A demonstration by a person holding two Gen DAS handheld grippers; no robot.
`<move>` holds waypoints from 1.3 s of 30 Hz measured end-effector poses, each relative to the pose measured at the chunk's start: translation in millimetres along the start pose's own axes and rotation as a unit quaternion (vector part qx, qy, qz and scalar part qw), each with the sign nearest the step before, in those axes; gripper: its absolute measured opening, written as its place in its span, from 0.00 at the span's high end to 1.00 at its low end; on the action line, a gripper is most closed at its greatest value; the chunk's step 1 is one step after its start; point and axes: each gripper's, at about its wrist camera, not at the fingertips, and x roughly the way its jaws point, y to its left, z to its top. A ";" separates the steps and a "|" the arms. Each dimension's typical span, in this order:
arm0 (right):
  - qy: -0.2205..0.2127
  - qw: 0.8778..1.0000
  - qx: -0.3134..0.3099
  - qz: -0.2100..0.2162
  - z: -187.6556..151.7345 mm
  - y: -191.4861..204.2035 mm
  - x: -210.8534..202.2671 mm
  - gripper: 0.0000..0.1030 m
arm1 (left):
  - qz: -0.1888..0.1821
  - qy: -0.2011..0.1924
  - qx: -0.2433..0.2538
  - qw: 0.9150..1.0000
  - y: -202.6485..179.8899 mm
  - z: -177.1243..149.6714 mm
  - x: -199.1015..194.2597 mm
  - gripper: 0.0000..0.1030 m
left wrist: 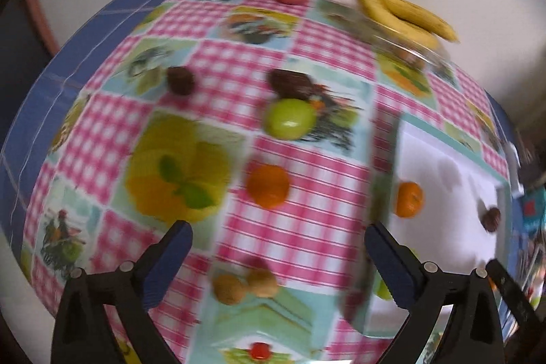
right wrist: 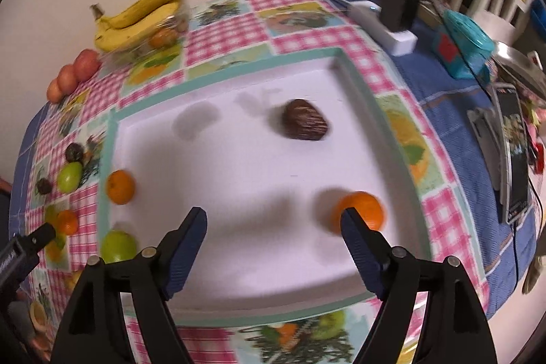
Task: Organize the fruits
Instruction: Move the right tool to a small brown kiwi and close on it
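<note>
A: We're over a table (left wrist: 235,237) with a pink-checked fruit-print cloth against a plain wall. Our left hand-held gripper (left wrist: 278,265) is spread wide and empty.

B: Just ahead of it, between the fingers, lie two walnuts (left wrist: 244,285); farther on, a loose mandarin (left wrist: 268,186), then a green apple (left wrist: 290,119).

A: Our right hand-held gripper (right wrist: 274,239), also wide apart with nothing in it, hangs over the white tray (right wrist: 245,166).

B: A mandarin on the tray (right wrist: 361,210) lies at its right fingertip; whether they touch we cannot tell. We judge the left one nearer the loose fruit.
</note>
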 end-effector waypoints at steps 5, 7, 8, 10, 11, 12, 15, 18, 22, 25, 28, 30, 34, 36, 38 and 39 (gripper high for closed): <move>-0.005 0.999 -0.030 0.024 -3.0 36.8 1.9 0.20 | 0.030 -0.015 -0.035 0.999 35.1 11.9 -4.4 0.00; -0.007 0.998 -0.044 0.033 -5.0 50.7 3.1 0.17 | 0.039 -0.019 -0.049 0.998 48.7 16.6 -5.7 0.00; -0.010 0.998 -0.050 0.036 -5.7 57.3 2.9 0.11 | 0.040 -0.019 -0.055 0.997 54.6 18.8 -5.3 0.00; -0.017 0.997 -0.062 0.043 -7.1 69.3 2.3 0.07 | 0.037 -0.019 -0.073 0.996 68.4 21.9 -6.6 0.00; -0.022 0.996 -0.068 0.047 -7.6 75.8 2.2 0.07 | 0.037 -0.019 -0.081 0.996 73.2 23.4 -6.2 0.00; -0.024 0.996 -0.074 0.051 -8.5 80.9 1.8 0.07 | 0.037 -0.020 -0.091 0.995 79.9 24.6 -6.4 0.00; -0.029 0.994 -0.089 0.062 -11.1 96.3 2.4 0.07 | 0.036 -0.020 -0.107 0.993 90.8 26.3 -7.6 0.00; -0.026 0.993 -0.096 0.070 -13.6 108.4 6.0 0.07 | 0.026 -0.017 -0.118 0.992 99.4 27.7 -8.3 0.00; -0.022 0.989 -0.109 0.095 -16.3 123.5 6.0 0.07 | 0.025 -0.018 -0.117 0.993 104.6 30.2 -9.1 0.00; -0.024 0.985 -0.125 0.114 -20.6 135.9 2.9 0.07 | 0.022 -0.023 -0.116 0.993 109.3 31.6 -11.2 0.00; -0.023 0.982 -0.139 0.127 -24.8 148.6 1.3 0.07 | 0.022 -0.024 -0.110 0.993 111.4 30.9 -13.2 0.00; -0.021 0.980 -0.147 0.134 -27.6 154.5 0.5 0.07 | 0.025 -0.022 -0.103 0.994 110.7 30.0 -12.5 0.00; -0.015 0.976 -0.162 0.148 -35.6 166.6 -0.4 0.07 | 0.028 -0.010 -0.091 0.995 107.5 25.1 -8.8 0.00; -0.012 0.974 -0.168 0.151 -39.8 171.2 -0.1 0.07 | 0.027 0.006 -0.092 0.995 107.2 19.8 -3.5 0.00; -0.008 0.973 -0.175 0.152 -44.9 175.6 1.5 0.10 | 0.028 0.015 -0.096 0.995 107.8 15.6 -0.8 0.00; -0.005 0.972 -0.177 0.153 -46.8 177.3 2.3 0.16 | 0.030 0.018 -0.097 0.995 107.9 14.0 0.2 0.00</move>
